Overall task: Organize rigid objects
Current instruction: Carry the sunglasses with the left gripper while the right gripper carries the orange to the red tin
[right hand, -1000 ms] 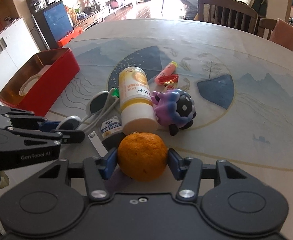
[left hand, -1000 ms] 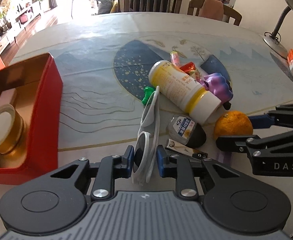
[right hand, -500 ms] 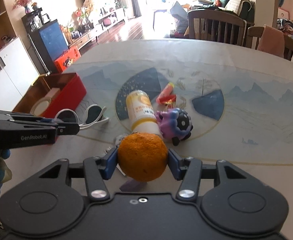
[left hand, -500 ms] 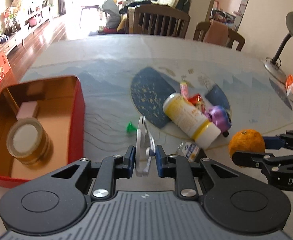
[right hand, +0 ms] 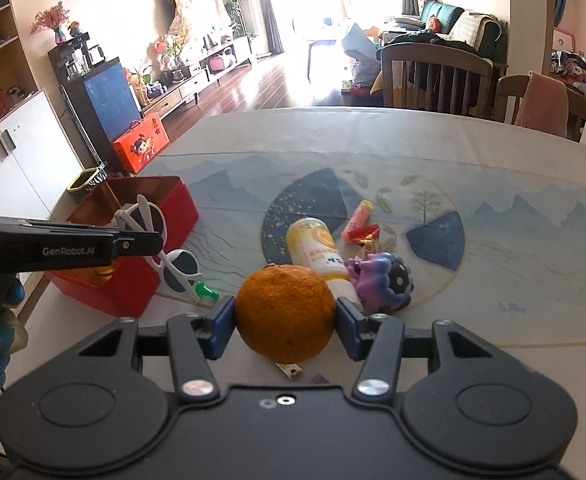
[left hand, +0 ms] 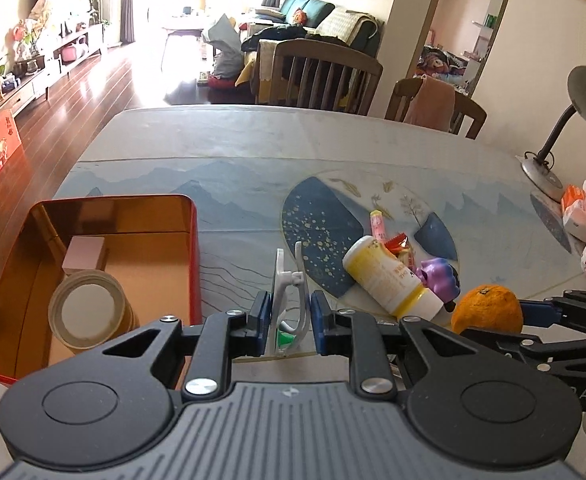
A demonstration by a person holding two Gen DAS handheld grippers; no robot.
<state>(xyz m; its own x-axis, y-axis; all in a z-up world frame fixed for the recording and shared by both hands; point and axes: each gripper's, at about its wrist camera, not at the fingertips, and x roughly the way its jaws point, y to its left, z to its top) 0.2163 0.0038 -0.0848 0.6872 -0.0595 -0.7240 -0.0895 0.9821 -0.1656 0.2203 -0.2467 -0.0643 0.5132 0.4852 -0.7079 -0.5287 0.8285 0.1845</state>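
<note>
Left tongs (left hand: pixel 291 322) pinch sunglasses (left hand: pixel 291 280) edgewise, right tongs (right hand: pixel 286 322) clamp an orange (right hand: pixel 286 314); the thin frame could twist free before the box (left hand: pixel 191 240) left of them.

Glossy metal tin (left hand: pixel 192 248) at nine o'clock, shiny gold inside; smooth white plastic sunglasses (left hand: pixel 291 284); dimpled orange (right hand: pixel 287 314) skin; glossy plastic bottle (left hand: pixel 389 280); matt worktop (left hand: pixel 253 152).
</note>
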